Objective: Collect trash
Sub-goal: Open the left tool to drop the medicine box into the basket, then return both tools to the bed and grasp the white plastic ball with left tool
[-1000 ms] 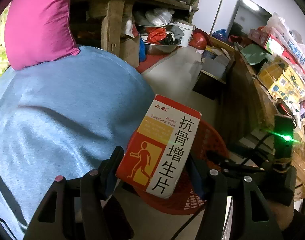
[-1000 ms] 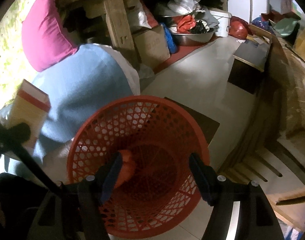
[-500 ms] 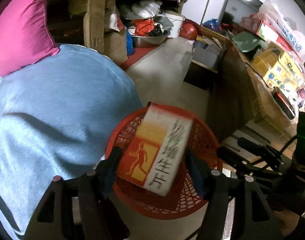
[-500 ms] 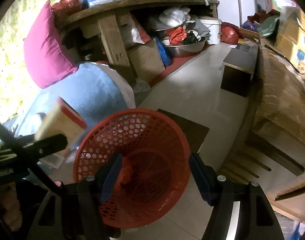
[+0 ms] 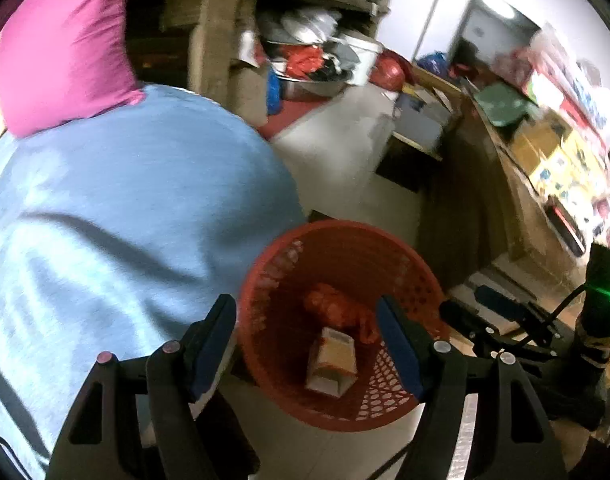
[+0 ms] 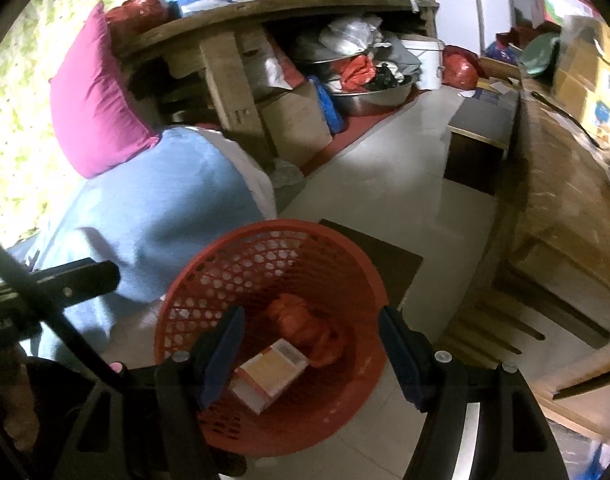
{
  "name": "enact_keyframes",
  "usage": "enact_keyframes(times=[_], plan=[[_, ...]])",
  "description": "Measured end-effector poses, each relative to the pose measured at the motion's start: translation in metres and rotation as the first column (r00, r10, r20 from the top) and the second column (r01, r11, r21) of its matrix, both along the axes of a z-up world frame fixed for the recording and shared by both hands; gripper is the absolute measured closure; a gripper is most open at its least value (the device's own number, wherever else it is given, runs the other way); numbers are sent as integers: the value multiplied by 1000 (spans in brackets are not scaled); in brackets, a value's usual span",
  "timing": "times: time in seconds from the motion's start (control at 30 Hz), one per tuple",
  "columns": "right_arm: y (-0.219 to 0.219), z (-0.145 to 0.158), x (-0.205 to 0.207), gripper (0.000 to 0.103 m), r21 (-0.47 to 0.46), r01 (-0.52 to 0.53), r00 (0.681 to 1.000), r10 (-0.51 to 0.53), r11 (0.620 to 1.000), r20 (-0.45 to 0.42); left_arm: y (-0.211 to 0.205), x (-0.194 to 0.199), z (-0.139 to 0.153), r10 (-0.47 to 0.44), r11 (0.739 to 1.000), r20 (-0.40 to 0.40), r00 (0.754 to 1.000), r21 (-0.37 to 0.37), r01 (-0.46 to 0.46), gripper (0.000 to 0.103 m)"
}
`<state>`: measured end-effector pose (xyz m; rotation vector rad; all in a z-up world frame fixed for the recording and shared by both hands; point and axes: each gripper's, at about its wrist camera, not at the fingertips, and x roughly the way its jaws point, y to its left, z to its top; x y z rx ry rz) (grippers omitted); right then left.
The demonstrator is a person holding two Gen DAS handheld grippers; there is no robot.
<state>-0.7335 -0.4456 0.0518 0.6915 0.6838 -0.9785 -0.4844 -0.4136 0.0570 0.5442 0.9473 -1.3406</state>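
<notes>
A red mesh basket point(image 5: 401, 256) stands on the floor below both grippers; it also shows in the right wrist view point(image 6: 209, 288). Inside it lie a white, orange and red medicine box point(image 5: 331, 362), also seen from the right wrist point(image 6: 271, 374), and a crumpled red plastic bag point(image 5: 337, 308), also in the right wrist view point(image 6: 301, 320). My left gripper point(image 5: 307, 344) is open and empty above the basket. My right gripper point(image 6: 311, 354) is open and empty above the basket.
A blue cushion point(image 5: 117, 216) with a pink pillow point(image 5: 65, 44) lies left of the basket. A wooden counter point(image 6: 565, 208) stands at the right. A cluttered wooden shelf point(image 6: 265, 12) and a metal basin point(image 6: 373, 96) are at the back. A dark low box point(image 6: 481, 140) sits on the floor.
My left gripper opened and let go of the medicine box, which fell into the red basket. Both grippers rose a little above the basket.
</notes>
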Motion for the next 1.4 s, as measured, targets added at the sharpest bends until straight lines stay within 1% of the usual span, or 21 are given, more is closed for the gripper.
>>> enact_keyframes(times=[0.2, 0.4, 0.5, 0.6, 0.7, 0.73, 0.8, 0.83, 0.9, 0.97, 1.0, 1.07, 1.1, 1.13, 1.17, 1.2, 1.23, 1.27, 1.33, 1.4], plan=[[7, 11, 40, 31, -24, -83, 997, 83, 996, 7, 34, 36, 20, 97, 994, -20, 995, -53, -98, 30], [21, 27, 93, 31, -64, -191, 981, 192, 979, 9, 83, 79, 39, 207, 972, -20, 978, -110, -208, 30], [29, 35, 122, 31, -83, -245, 969, 247, 966, 9, 113, 106, 44, 273, 953, -13, 962, -132, -272, 30], [41, 41, 150, 31, -97, -297, 954, 300, 950, 9, 147, 137, 45, 359, 925, 3, 933, -139, -355, 30], [54, 46, 175, 31, -109, -353, 935, 355, 929, 4, 183, 170, 41, 456, 882, 3, 890, -139, -451, 30], [57, 48, 183, 31, -113, -368, 929, 371, 923, 2, 199, 185, 39, 500, 858, 4, 866, -135, -495, 30], [65, 54, 202, 31, -126, -408, 911, 411, 904, -4, 220, 203, 36, 556, 824, 12, 831, -135, -550, 30], [68, 56, 209, 31, -131, -421, 905, 425, 897, -4, 236, 215, 35, 594, 799, 23, 804, -134, -586, 30], [77, 63, 229, 31, -145, -456, 887, 461, 878, 1, 259, 236, 32, 650, 757, 39, 759, -132, -640, 30], [85, 70, 245, 31, -162, -488, 869, 495, 858, 4, 280, 254, 29, 690, 721, 60, 721, -130, -680, 30], [91, 73, 254, 31, -169, -505, 859, 513, 847, 5, 292, 266, 28, 716, 697, 73, 694, -127, -706, 30], [102, 77, 271, 31, -179, -538, 837, 547, 824, 5, 311, 284, 26, 750, 661, 75, 657, -129, -740, 30], [107, 79, 277, 31, -182, -548, 830, 558, 817, 5, 322, 292, 25, 770, 638, 73, 634, -131, -759, 30], [114, 81, 288, 31, -184, -567, 816, 578, 803, 7, 330, 300, 25, 785, 619, 76, 615, -132, -774, 30], [120, 81, 294, 31, -185, -578, 808, 590, 794, 8, 340, 309, 24, 806, 592, 81, 587, -133, -795, 30], [125, 81, 303, 31, -184, -594, 796, 605, 783, 8, 347, 316, 23, 819, 573, 82, 567, -136, -808, 30], [128, 82, 307, 31, -183, -603, 789, 614, 777, 8, 356, 325, 21, 838, 545, 82, 539, -137, -827, 30], [134, 81, 315, 31, -182, -617, 777, 629, 765, 9, 362, 332, 19, 850, 526, 78, 520, -135, -840, 30], [145, 81, 330, 31, -181, -643, 755, 655, 744, 11, 369, 345, 14, 865, 502, 67, 497, -125, -856, 30], [153, 81, 336, 31, -183, -661, 739, 674, 728, 13, 372, 353, 8, 870, 493, 63, 489, -113, -863, 30]])
